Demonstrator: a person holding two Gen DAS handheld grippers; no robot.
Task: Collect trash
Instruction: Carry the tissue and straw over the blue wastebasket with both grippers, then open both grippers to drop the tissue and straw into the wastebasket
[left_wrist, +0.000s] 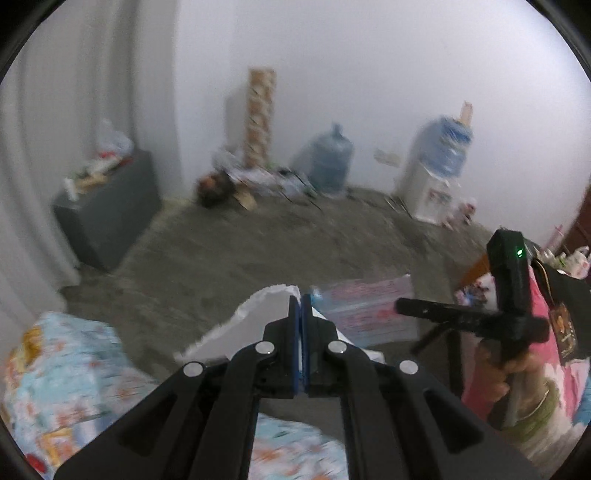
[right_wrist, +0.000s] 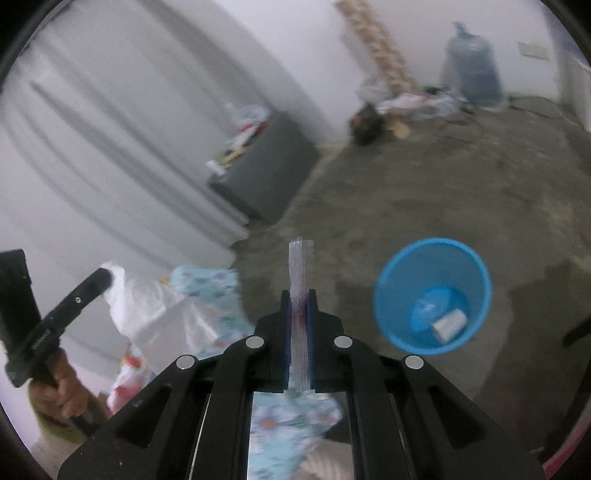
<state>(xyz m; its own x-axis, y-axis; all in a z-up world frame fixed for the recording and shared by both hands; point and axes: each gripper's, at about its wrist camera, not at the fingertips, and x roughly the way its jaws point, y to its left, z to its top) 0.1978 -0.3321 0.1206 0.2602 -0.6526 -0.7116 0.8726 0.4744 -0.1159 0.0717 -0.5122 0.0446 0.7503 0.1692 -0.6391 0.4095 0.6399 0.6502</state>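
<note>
Right gripper (right_wrist: 300, 295) pinches a clear wrapper (right_wrist: 301, 266) — blue bin (right_wrist: 391, 273) nearby.

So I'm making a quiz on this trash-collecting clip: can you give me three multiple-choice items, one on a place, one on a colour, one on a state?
1. Where is the bin relative to the right tongs, in the right wrist view?
A. To their right, on the floor
B. On the grey cabinet
C. Behind the curtain

2. What colour is the bin?
A. Red
B. Blue
C. Black

3. What state are the left tongs in?
A. Wide open, empty
B. Shut on white paper
C. Shut on a bottle

Answers:
1 A: the bin stands on the concrete floor, right of the right tongs.
2 B: its wall and bottom are bright blue.
3 B: the left tongs pinch a white paper sheet between closed pads.
</note>
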